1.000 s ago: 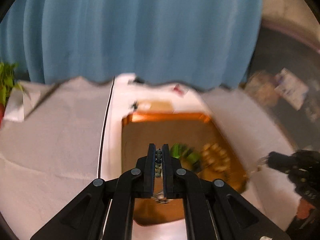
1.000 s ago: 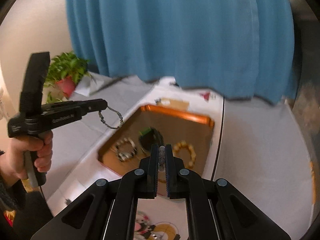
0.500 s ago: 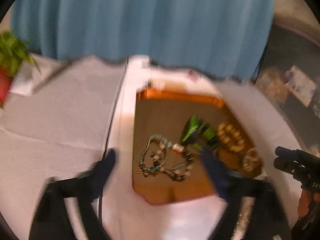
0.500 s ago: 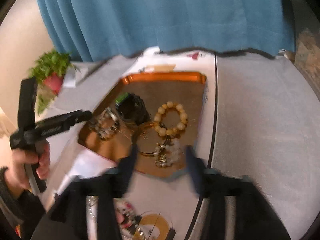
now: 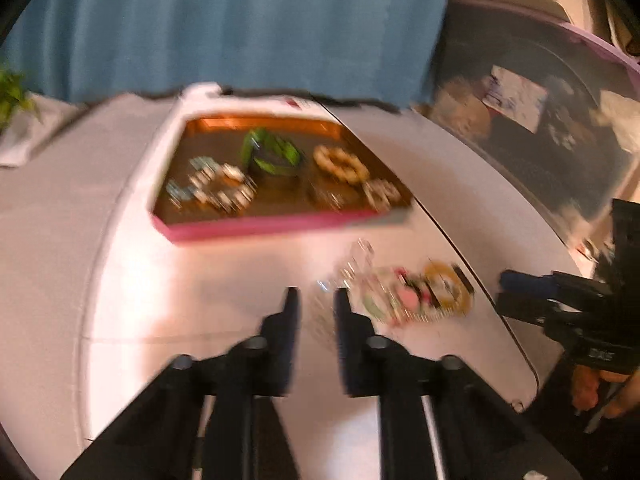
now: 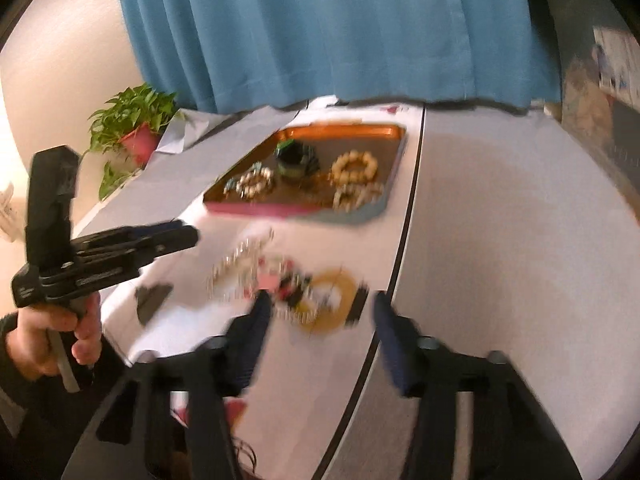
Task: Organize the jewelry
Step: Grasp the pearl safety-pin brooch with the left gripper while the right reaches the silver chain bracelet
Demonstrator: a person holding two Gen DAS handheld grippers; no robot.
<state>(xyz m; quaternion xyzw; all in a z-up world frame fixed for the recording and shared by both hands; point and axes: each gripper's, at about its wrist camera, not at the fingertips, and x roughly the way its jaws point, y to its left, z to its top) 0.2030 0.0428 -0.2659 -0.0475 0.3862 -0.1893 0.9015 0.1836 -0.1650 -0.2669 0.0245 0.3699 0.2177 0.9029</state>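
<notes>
A copper tray (image 5: pixel 260 226) with a pink front rim holds several bracelets, among them a green and black one (image 5: pixel 272 156) and a cream bead one (image 5: pixel 340 164). In front of it a loose jewelry pile (image 5: pixel 412 296) lies on the white table. My left gripper (image 5: pixel 316 304) hangs low at the pile's left end, its jaws closing to a narrow gap. A blurred silver chain (image 5: pixel 324 316) shows in that gap, and I see no grip on it. My right gripper (image 6: pixel 320 312) is open and closing, straddling a gold bangle (image 6: pixel 328 300) without touching it.
A potted plant (image 6: pixel 132 128) stands at the far left, and a blue curtain (image 6: pixel 320 40) hangs behind the table. A dark seam (image 6: pixel 404 240) runs down the tabletop right of the tray (image 6: pixel 280 210). A hand (image 6: pixel 60 332) holds the left gripper (image 6: pixel 190 236).
A second ago both grippers were shut on bracelets above the tray. They opened wide, the bracelets now lie in the tray, and both have drawn back and down to the loose pile, jaws narrowing.
</notes>
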